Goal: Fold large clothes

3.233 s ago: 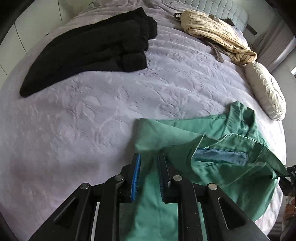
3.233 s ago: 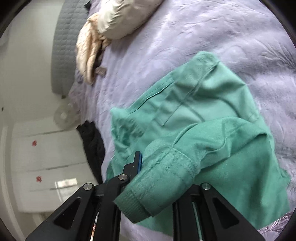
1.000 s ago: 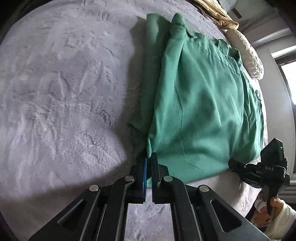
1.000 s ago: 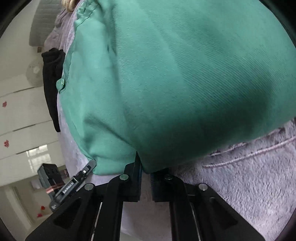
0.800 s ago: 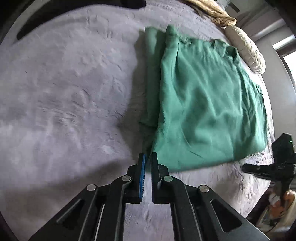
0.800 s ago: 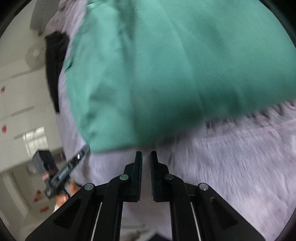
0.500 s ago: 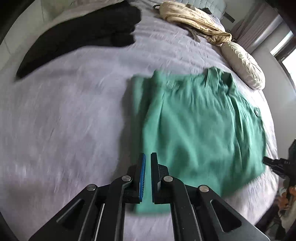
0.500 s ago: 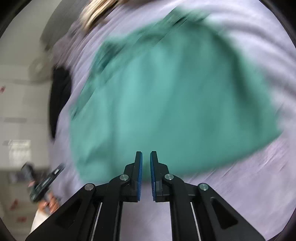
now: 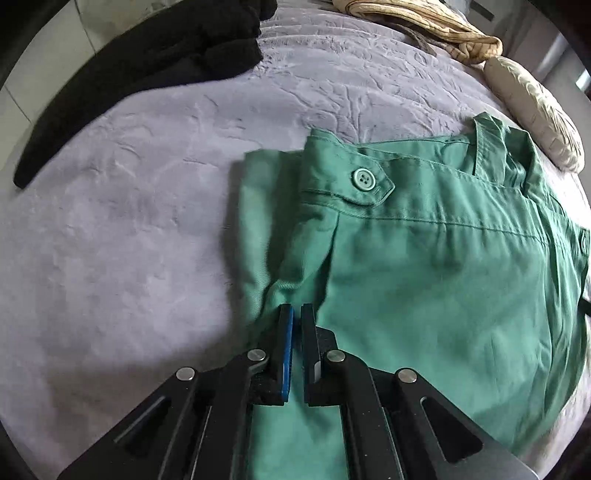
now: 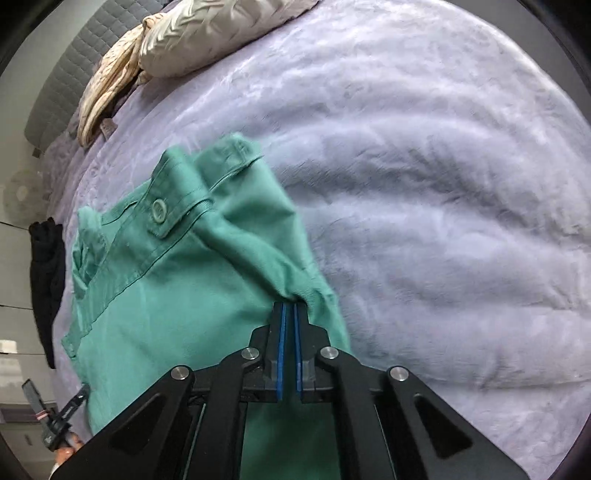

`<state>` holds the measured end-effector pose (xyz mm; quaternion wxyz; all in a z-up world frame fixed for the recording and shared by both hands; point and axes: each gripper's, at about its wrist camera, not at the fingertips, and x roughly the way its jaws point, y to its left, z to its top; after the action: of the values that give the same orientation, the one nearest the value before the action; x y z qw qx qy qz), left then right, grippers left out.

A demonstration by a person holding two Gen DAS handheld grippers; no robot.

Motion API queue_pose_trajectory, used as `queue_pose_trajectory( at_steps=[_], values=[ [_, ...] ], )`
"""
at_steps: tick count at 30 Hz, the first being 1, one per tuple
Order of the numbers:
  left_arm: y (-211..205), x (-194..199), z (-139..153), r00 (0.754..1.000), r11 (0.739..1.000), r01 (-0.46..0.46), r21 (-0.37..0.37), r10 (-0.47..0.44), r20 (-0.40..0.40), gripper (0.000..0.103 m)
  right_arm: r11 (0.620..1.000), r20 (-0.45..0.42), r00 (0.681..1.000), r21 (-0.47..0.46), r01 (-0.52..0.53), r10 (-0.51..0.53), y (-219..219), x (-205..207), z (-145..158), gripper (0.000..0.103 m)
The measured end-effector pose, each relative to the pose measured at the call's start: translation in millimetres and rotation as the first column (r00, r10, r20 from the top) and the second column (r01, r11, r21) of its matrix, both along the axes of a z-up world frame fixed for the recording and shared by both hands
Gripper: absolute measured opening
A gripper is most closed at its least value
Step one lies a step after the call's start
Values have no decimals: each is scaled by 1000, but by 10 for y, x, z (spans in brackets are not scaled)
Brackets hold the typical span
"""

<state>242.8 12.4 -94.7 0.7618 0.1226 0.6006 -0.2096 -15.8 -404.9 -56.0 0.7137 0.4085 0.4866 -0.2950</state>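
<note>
Soft daylight; fisheye warp, slight blur

You're in a home bedroom. A bed with a lilac embossed bedspread (image 9: 155, 229) fills the view beneath your tool. Ahead, a cream pillow (image 10: 221, 33) rests near a grey quilted headboard (image 10: 70, 70), and white wardrobe doors (image 9: 48, 48) stand off to one side.

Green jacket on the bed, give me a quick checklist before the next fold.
1. Green jacket lying flat on the bed: ok.
2. Left hand-held gripper shut, over the jacket's left edge: ok.
3. Right hand-held gripper shut on a raised ridge of cloth at the right edge: ok.
4. Cloth actually pinched by the left: cannot tell.
5. Black garment and pillow clear of the jacket: ok.
</note>
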Motion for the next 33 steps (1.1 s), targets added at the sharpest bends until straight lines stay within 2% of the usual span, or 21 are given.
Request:
queue_pose_trajectory(
  at_steps=[2,4,8,12,15,17,20,22,24,26,28,30,33],
  values=[
    [55,-28,114,1000,1000,-5,16,4,14,5,1000,-6,1000,-9,-1,1,74,-11,129,7],
    [84,-121,246,1000,1000,3,-13,-3,8,5,999,37,998,16,-42,41,290,-13,267,7],
    [18,-514,400,998,996,44,-83,-47,-32,5,957,140,959,119,-264,247,1083,175,355,7],
    [-105,-908,279,994,993,65,-95,-72,-81,5,882,189,894,172,-438,407,1878,419,204,7],
    [-75,-975,9,993,998,50,-40,-54,-107,5,858,138,872,160,-488,470,2144,531,-18,7],
    [53,-977,-114,992,998,52,-35,-55,-116,5,868,93,880,146,-474,465,2042,449,-99,5],
    [257,-928,-118,990,995,32,-93,-44,-136,5,913,24,920,111,-392,392,1626,157,-107,2],
    [293,-917,-95,991,997,38,-74,-47,-127,5,941,-21,944,82,-328,330,1281,-120,-110,2],
    [310,-916,-74,992,997,46,-54,-52,-116,5,955,-4,959,90,-282,284,1072,-321,-115,0],
    [353,-918,-53,992,999,35,-35,-39,-120,5,983,-96,979,47,-176,180,827,-553,-105,0],
    [468,-953,-14,993,1000,25,-14,-27,-118,5,995,-88,993,63,-73,79,663,-744,-78,0],
    [568,-977,21,992,1000,14,2,-14,-124,5,997,-82,997,83,-2,9,611,-890,-17,1],
    [725,-990,114,993,999,8,45,-2,-117,5,997,-124,992,66,-28,36,745,-919,104,4]
  ],
)
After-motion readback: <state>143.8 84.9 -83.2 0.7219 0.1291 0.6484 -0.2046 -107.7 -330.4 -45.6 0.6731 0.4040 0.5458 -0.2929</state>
